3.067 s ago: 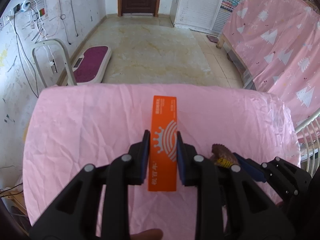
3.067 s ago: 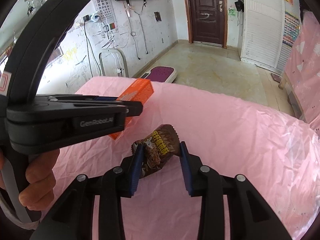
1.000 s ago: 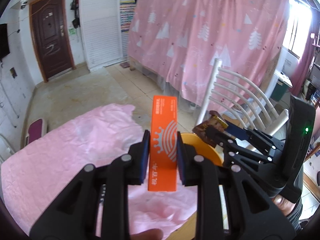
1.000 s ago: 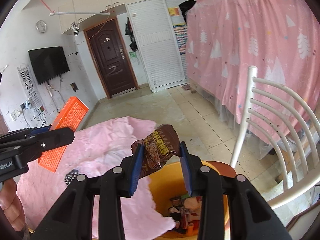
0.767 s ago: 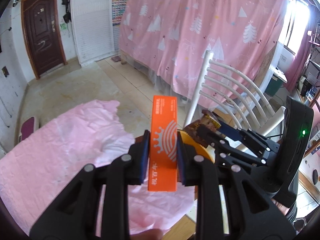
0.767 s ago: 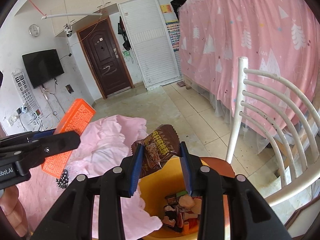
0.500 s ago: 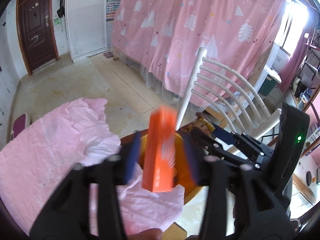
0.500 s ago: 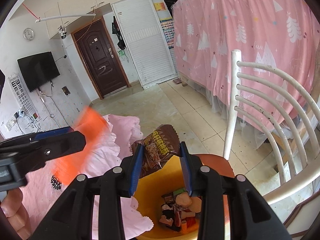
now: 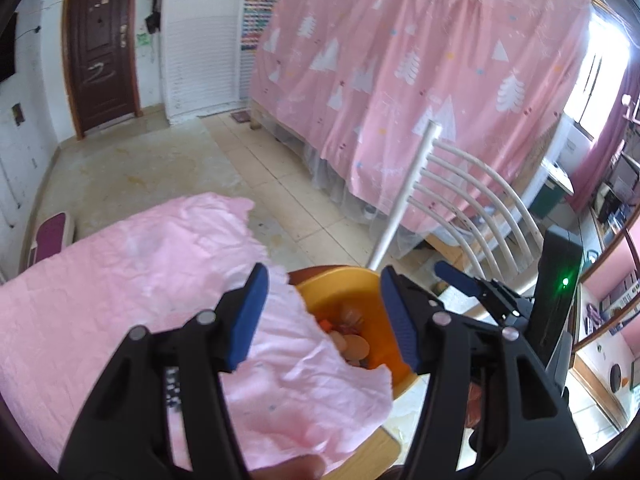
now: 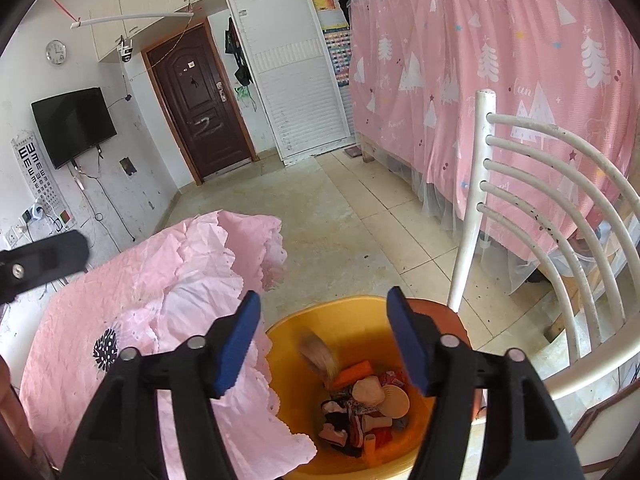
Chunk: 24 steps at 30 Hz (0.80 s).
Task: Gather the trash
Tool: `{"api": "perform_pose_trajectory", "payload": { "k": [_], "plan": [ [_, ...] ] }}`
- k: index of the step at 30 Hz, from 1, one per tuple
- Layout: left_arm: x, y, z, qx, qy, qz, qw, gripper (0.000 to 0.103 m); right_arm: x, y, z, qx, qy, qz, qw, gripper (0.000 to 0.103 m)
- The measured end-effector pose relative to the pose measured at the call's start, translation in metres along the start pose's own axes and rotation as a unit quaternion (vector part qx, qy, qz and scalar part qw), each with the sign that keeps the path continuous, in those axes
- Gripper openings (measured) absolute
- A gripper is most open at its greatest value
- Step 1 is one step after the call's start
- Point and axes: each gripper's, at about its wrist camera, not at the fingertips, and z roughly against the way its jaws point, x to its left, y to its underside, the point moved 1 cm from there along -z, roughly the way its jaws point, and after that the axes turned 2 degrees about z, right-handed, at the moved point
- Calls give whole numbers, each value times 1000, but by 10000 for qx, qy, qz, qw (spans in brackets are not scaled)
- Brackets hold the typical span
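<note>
An orange bin (image 10: 416, 454) stands on a chair seat beside the table and holds several pieces of trash. The orange box (image 10: 354, 374) lies inside it. A blurred brown wrapper (image 10: 320, 358) is falling into the bin. My right gripper (image 10: 322, 340) is open and empty above the bin. My left gripper (image 9: 322, 320) is open and empty, over the bin's rim (image 9: 340, 274) and the cloth's edge. The right gripper also shows in the left wrist view (image 9: 472, 286), to the right of the bin.
A pink tablecloth (image 9: 120, 280) covers the table and hangs over part of the bin (image 10: 200, 300). A white chair back (image 10: 540, 208) rises right of the bin. A pink curtain (image 9: 420, 80) hangs behind. Tiled floor (image 10: 320, 224) leads to a brown door.
Both grippers have opened. The orange box has dropped from the left gripper into the bin, and the brown wrapper has left the right gripper and is falling in.
</note>
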Motion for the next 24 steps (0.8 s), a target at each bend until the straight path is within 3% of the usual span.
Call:
{"api": "perform_pose_trajectory", "payload": {
  "k": [6, 14, 19, 24],
  "plan": [
    [26, 3, 24, -218, -116, 217, 9995, 57, 21, -3, 1, -27, -92, 116, 9999, 57],
    [67, 18, 62, -517, -346, 519, 9967, 58, 72, -13, 14, -367, -154, 536, 9978, 77],
    [93, 27, 85, -720, -789, 682, 9919, 62, 111, -17, 16, -478, -337, 807, 9950, 89],
    [121, 40, 106, -916, -1393, 821, 9826, 71, 156, -18, 14, -495, -526, 1125, 9910, 91]
  ]
}}
